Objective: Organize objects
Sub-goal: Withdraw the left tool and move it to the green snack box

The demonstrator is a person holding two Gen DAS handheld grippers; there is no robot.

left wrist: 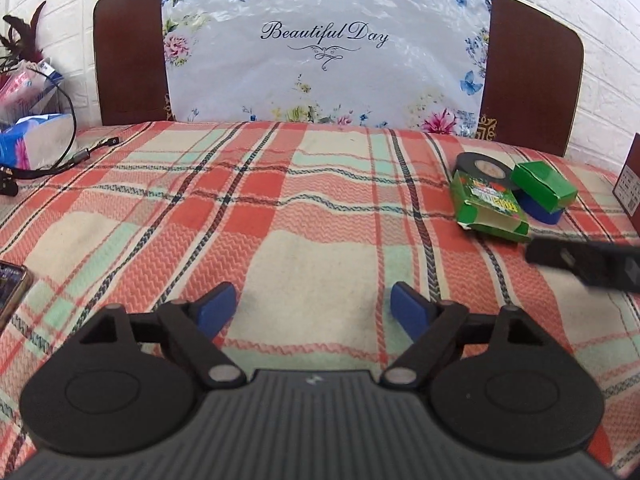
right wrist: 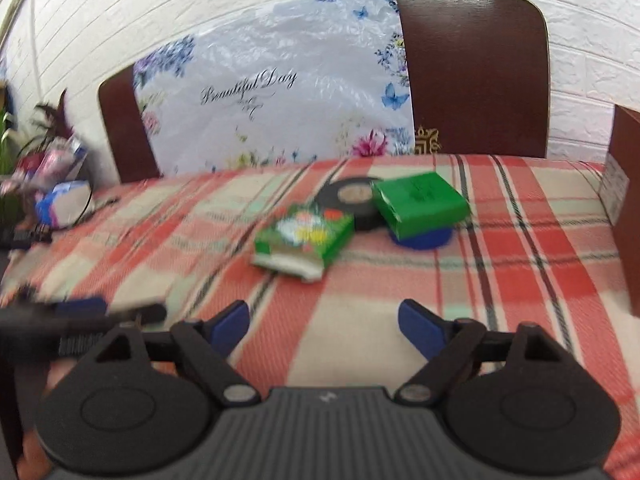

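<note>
On the plaid bedspread [left wrist: 280, 200] a small cluster lies at the right. A printed green carton [left wrist: 490, 208] leans against a black tape roll [left wrist: 484, 170]. A plain green box [left wrist: 544, 186] rests on a blue tape roll [left wrist: 540, 210]. My left gripper [left wrist: 314, 294] is open over bare cloth, well left of the cluster. The right wrist view shows the carton [right wrist: 304, 236], black roll [right wrist: 352, 200], green box [right wrist: 420, 200] and blue roll [right wrist: 424, 238] ahead of my open, empty right gripper [right wrist: 324, 310].
A phone [left wrist: 10, 288] lies at the left edge. A black cable [left wrist: 60, 160] and plastic packets [left wrist: 36, 136] sit at the far left. A brown box [right wrist: 624, 208] stands at the right edge. A headboard with a floral cover [left wrist: 320, 60] closes the back.
</note>
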